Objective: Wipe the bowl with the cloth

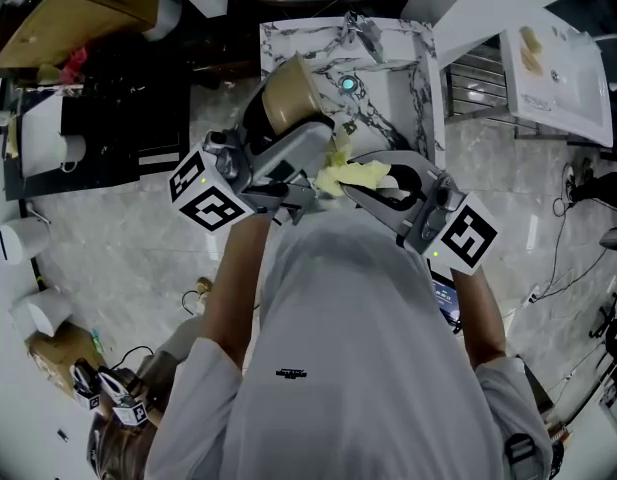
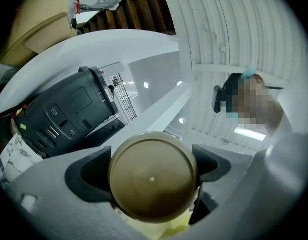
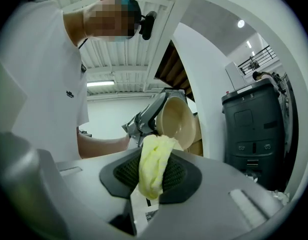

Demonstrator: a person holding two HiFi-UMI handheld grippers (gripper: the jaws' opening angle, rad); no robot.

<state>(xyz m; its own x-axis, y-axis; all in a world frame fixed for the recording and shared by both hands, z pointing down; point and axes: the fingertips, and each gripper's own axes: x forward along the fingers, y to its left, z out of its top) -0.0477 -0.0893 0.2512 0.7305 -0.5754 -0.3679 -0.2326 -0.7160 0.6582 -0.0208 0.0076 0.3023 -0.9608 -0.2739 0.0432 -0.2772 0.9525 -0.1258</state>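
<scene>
My left gripper is shut on a tan bowl, held tilted in the air in front of the person's chest. In the left gripper view the bowl's round underside fills the gap between the two dark pads. My right gripper is shut on a yellow cloth. In the right gripper view the cloth hangs bunched between the mesh pads, and its upper end reaches the rim of the bowl. The bowl's pale inside faces the right gripper.
A marble-patterned top lies just beyond the bowl. A dark grey machine stands at one side. A cardboard box sits at the upper left, white shelving at the upper right, and cables trail over the floor.
</scene>
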